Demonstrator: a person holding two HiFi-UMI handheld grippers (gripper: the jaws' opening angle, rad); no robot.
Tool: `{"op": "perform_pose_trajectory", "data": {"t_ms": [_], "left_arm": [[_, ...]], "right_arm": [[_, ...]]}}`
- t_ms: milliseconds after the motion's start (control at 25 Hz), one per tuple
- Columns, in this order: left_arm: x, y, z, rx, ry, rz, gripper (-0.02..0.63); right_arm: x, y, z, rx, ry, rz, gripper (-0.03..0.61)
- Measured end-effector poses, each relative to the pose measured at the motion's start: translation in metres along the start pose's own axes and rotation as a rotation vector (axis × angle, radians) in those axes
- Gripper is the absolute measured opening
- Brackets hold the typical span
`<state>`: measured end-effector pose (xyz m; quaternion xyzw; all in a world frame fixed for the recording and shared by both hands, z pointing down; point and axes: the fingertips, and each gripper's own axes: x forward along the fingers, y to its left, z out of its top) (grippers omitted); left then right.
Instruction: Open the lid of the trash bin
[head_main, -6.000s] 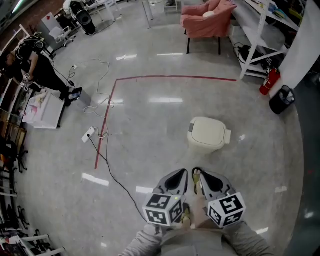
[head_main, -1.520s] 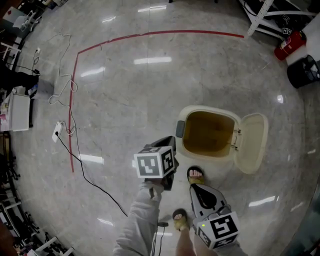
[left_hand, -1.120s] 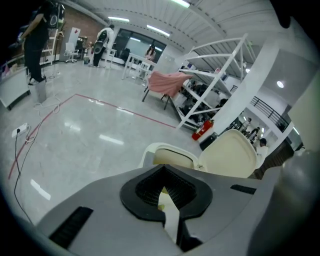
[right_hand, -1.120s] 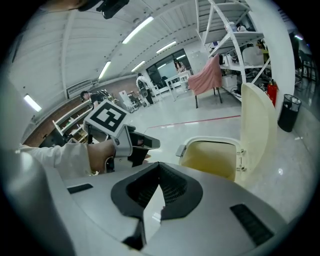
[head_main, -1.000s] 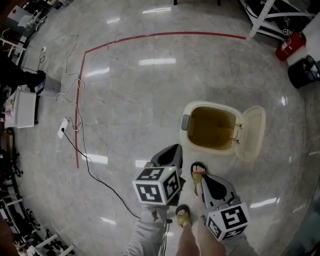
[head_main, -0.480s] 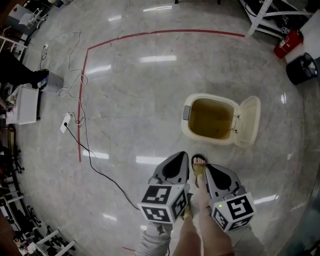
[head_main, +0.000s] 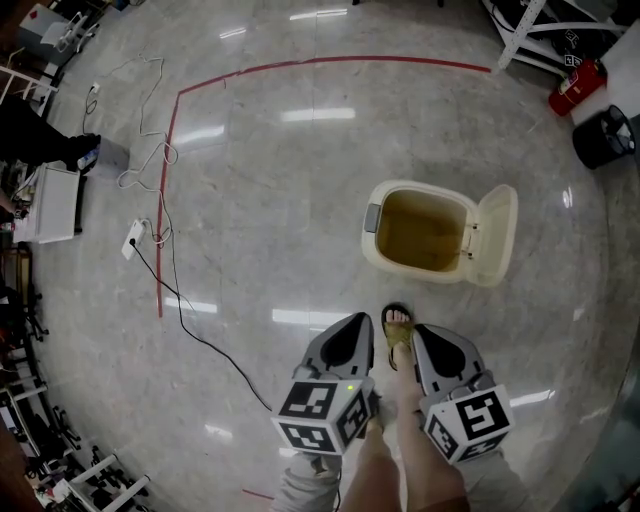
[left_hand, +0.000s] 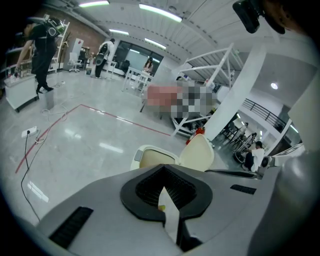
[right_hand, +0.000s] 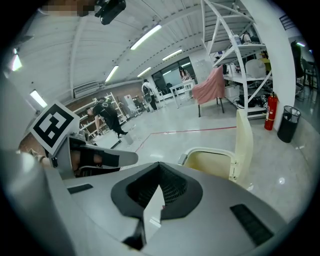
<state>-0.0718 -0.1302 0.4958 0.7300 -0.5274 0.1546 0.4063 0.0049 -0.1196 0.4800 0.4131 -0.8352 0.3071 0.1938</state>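
Left of open trash bin (head_main: 410, 271), red tape line (head_main: 169, 200); black cable (head_main: 215, 347)

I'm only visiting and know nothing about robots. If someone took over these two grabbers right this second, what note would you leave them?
Left gripper: shut, holding nothing, clear of the bin.
Right gripper: shut, holding nothing, close beside the left one.
Trash bin: on the floor just ahead of the person's foot. Its lid is swung up on the right side, so the inside shows.
Done: the lid is open.
Left: nothing more for this job, as far as the views show.
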Motion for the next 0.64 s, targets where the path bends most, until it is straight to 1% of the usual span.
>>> {"op": "perform_pose_trajectory", "data": {"t_ms": [320,640], "left_arm": [[-0.003,-0.001,0.002,-0.001,0.003,-0.007,0.006],[0.000,-0.006,0.001,-0.001,0.001,-0.035,0.005]], "right_arm": [[-0.003,0.004,0.009,-0.020,-0.013,-0.011,0.000],[-0.003,0.002,0.011,-0.032,-0.028,-0.021,0.000]]}}
